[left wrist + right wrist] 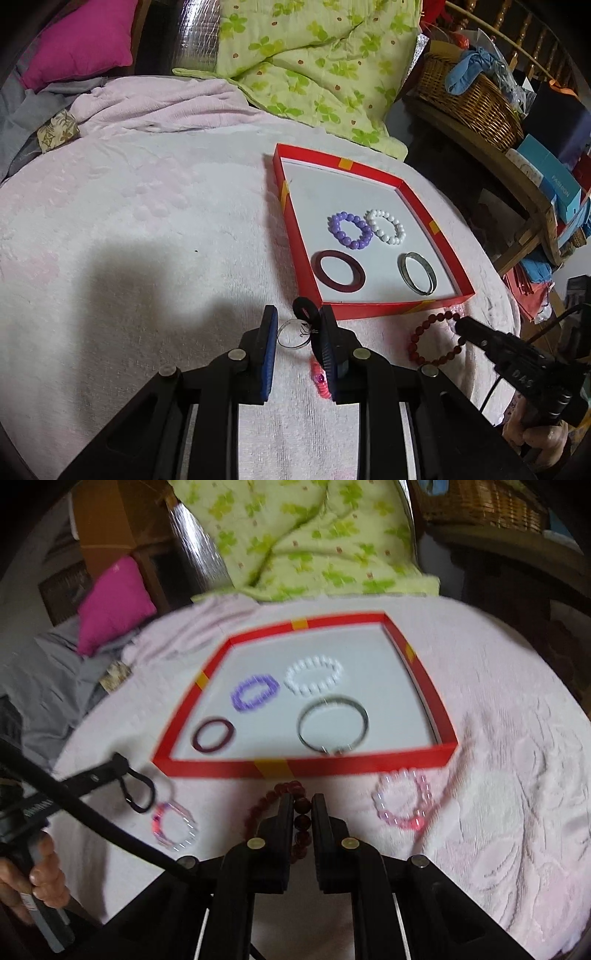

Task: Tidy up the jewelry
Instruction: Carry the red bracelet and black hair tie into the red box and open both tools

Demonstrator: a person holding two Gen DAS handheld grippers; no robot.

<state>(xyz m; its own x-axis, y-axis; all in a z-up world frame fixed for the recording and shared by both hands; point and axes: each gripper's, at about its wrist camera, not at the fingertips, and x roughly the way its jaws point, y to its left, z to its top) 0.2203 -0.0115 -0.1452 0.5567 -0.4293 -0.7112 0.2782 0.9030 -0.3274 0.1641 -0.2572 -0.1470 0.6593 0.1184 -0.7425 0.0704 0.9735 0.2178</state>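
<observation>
A red tray [421, 205] [354, 766] on the pink blanket holds a purple bead bracelet [350, 229] [255, 693], a white bead bracelet [386, 226] [314, 675], a dark red bangle [338, 271] [213, 734] and a silver bangle [417, 272] [333, 724]. My left gripper [295, 326] [118, 766] is open over a clear ring [291, 333] and a black hair tie [304, 308] [142, 790]. My right gripper [302, 806] [461, 326] is shut on a dark red bead bracelet [301, 808] [432, 339] in front of the tray.
A pink bead bracelet [402, 799] lies front right of the tray; a pink and clear bracelet [173, 825] [320, 380] lies front left. A green quilt [314, 55] and magenta pillow [77, 40] lie behind. A wicker basket [469, 96] stands right.
</observation>
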